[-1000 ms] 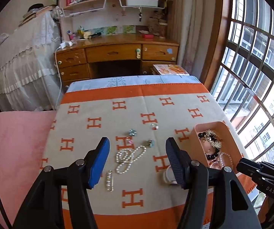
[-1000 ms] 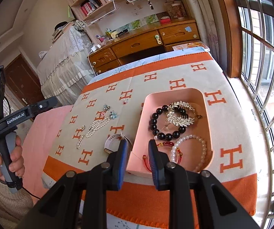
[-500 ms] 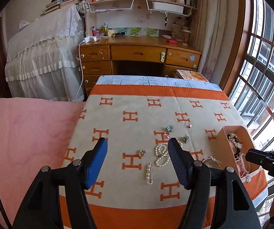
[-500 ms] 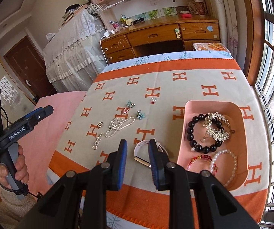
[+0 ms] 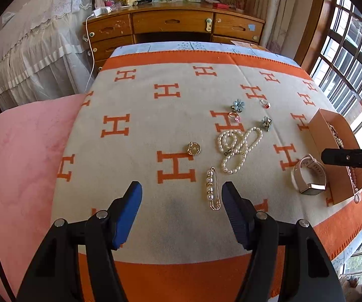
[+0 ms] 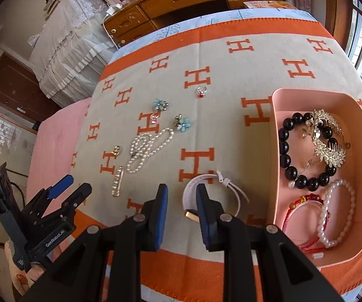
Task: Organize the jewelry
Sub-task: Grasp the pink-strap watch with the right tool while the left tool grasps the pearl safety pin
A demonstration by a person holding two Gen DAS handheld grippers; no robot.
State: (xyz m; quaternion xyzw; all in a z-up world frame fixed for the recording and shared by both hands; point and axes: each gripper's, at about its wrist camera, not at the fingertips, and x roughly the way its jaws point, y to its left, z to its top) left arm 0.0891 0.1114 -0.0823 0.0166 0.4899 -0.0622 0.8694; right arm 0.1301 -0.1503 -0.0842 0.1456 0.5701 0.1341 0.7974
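Loose jewelry lies on the orange-and-beige H blanket (image 5: 135, 95): a pearl necklace (image 5: 238, 148), a pearl pin brooch (image 5: 213, 188), a gold charm (image 5: 193, 149), two blue flower pieces (image 5: 238, 105), a pink ring (image 5: 235, 117), a red-stone ring (image 5: 265, 104) and a white watch (image 5: 308, 177). A pink tray (image 6: 279, 100) at the right holds a black bead bracelet (image 6: 285, 151), a silver comb, a pearl bracelet and a red cord bracelet. My left gripper (image 5: 181, 191) is open, low over the blanket beside the brooch. My right gripper (image 6: 181, 191) is open and empty, just above the watch (image 6: 213, 191).
A wooden desk with drawers (image 5: 173, 25) stands behind the table. A lace-covered cabinet (image 5: 34, 40) is at the far left, a pink cushion (image 5: 17, 163) at the near left, windows (image 5: 352, 58) at the right.
My left gripper has swung left and come down close to the blanket near the pearl brooch. My right gripper has shifted left from the tray to above the watch.
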